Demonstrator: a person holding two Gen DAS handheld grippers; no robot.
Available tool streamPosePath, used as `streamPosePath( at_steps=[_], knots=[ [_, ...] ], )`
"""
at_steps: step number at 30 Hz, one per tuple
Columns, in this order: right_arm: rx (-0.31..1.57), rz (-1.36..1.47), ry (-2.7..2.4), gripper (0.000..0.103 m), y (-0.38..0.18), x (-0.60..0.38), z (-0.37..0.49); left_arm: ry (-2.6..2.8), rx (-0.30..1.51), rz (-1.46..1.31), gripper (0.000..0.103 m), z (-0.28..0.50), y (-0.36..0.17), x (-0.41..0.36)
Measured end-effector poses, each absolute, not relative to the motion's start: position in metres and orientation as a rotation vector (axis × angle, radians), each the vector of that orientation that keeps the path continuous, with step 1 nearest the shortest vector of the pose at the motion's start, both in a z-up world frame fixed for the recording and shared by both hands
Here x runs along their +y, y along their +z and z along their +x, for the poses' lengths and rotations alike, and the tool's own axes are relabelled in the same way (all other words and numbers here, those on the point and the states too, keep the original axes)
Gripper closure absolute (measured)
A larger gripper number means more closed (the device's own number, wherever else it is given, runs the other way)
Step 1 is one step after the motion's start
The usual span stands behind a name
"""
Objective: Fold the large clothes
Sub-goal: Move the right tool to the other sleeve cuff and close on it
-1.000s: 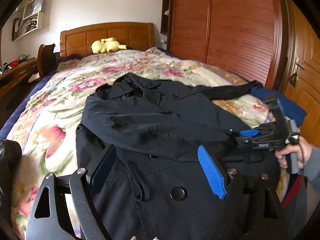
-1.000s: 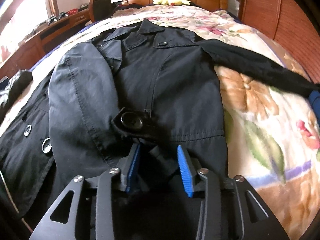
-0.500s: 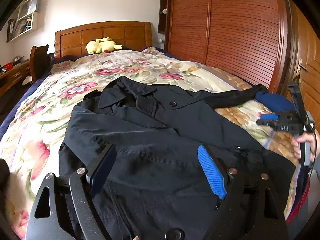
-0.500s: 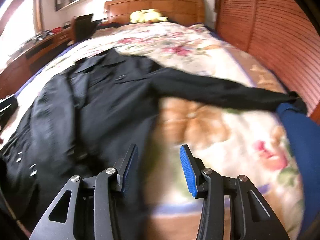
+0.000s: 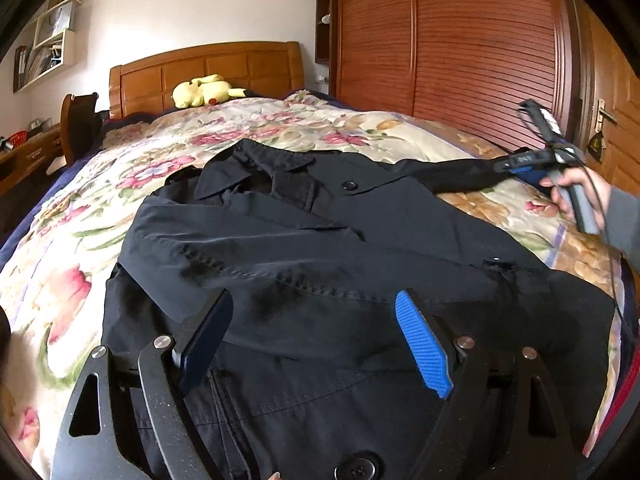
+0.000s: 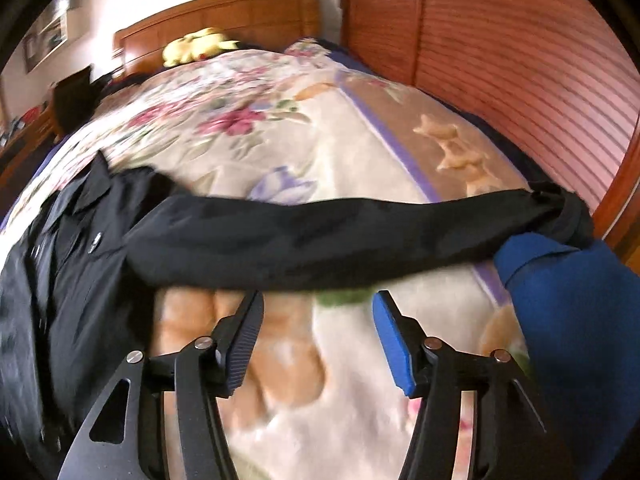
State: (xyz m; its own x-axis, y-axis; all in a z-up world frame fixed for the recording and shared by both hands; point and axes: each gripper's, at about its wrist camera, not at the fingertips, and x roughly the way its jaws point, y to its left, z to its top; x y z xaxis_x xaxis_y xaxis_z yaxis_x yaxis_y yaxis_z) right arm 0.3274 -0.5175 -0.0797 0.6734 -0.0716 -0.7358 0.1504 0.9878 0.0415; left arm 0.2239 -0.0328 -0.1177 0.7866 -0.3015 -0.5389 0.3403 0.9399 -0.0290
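A black coat [image 5: 360,264] lies flat on the floral bedspread [image 5: 120,200], collar toward the headboard. One sleeve is folded across its chest; the other sleeve [image 6: 320,236] stretches out to the right. My left gripper [image 5: 316,336] is open and empty, hovering over the coat's lower front. My right gripper [image 6: 316,332] is open and empty, just short of the outstretched sleeve. It also shows in the left wrist view [image 5: 520,160], held by a hand near the sleeve's cuff.
A blue garment [image 6: 572,320] lies at the bed's right edge under the cuff. A yellow plush toy [image 5: 204,90] sits by the wooden headboard [image 5: 208,68]. A wooden wardrobe [image 5: 460,48] stands along the right side. A desk and chair [image 5: 78,124] stand on the left.
My right gripper left the coat's middle and swung right toward the outstretched sleeve, opening wider. My left gripper shifted slightly over the coat, still open.
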Motion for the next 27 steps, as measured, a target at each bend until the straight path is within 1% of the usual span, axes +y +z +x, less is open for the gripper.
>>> streamPosePath(
  at_steps=[8,15,20,25,27],
  knots=[
    [0.857,0.226,-0.241,0.043,-0.094,-0.538,0.375,-0.354,0.574,0.036,0.019,0.226,-0.120,-0.027],
    [0.900,0.286,-0.282,0.042,-0.106,-0.546,0.392,-0.353,0.561,0.074,0.019,0.223,-0.120,-0.032],
    [0.946,0.338,-0.296,0.042,-0.126,-0.552,0.400,-0.348,0.552,0.082,0.019,0.221,-0.120,-0.034],
    [0.950,0.309,-0.290,0.040,-0.143,-0.553,0.403,-0.348,0.555,0.083,0.019,0.221,-0.120,-0.034],
    [0.939,0.290,-0.288,0.038,-0.147,-0.552,0.403,-0.347,0.556,0.085,0.019,0.221,-0.121,-0.035]
  ],
)
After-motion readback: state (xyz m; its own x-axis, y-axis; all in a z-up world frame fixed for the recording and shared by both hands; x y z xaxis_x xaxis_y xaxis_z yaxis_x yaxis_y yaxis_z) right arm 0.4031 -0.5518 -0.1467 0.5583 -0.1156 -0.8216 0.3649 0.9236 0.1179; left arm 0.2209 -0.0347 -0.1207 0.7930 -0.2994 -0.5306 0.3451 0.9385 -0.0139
